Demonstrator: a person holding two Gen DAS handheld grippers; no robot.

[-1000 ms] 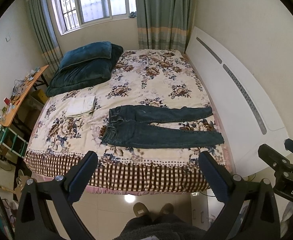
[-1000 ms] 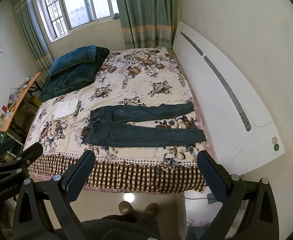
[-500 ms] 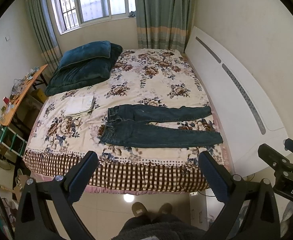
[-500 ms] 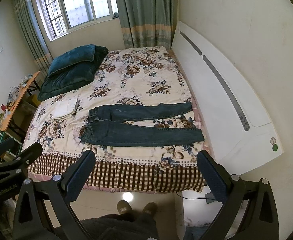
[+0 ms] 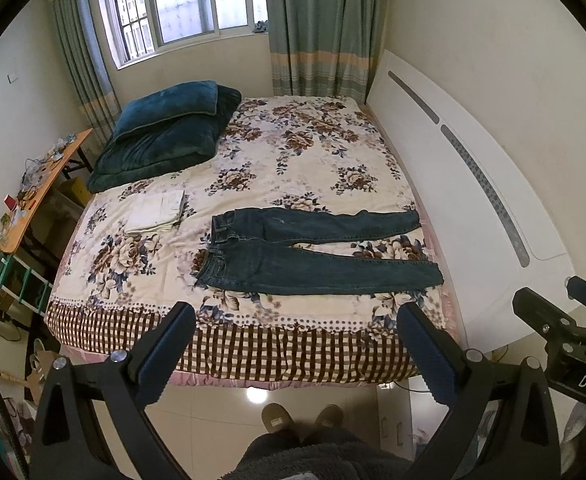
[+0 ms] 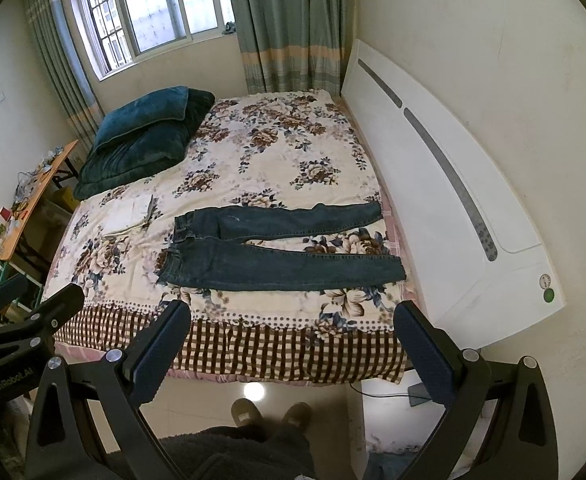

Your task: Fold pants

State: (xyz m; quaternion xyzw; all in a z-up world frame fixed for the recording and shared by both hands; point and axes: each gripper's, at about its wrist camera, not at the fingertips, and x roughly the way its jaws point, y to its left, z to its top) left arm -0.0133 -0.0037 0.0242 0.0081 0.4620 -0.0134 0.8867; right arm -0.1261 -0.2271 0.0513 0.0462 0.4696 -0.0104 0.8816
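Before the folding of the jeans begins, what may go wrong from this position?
1. The jeans lie with legs spread apart, so folding one leg over the other may leave them misaligned.
2. The folded white cloth lies close to the waistband; a sweep there might disturb it.
3. The left gripper and right gripper are open and off the bed; a pinch might also catch the floral cover.

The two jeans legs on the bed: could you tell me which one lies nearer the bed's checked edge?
The longer-looking lower leg, running just above the checked edge. The other leg lies farther up the bed, toward the pillows.
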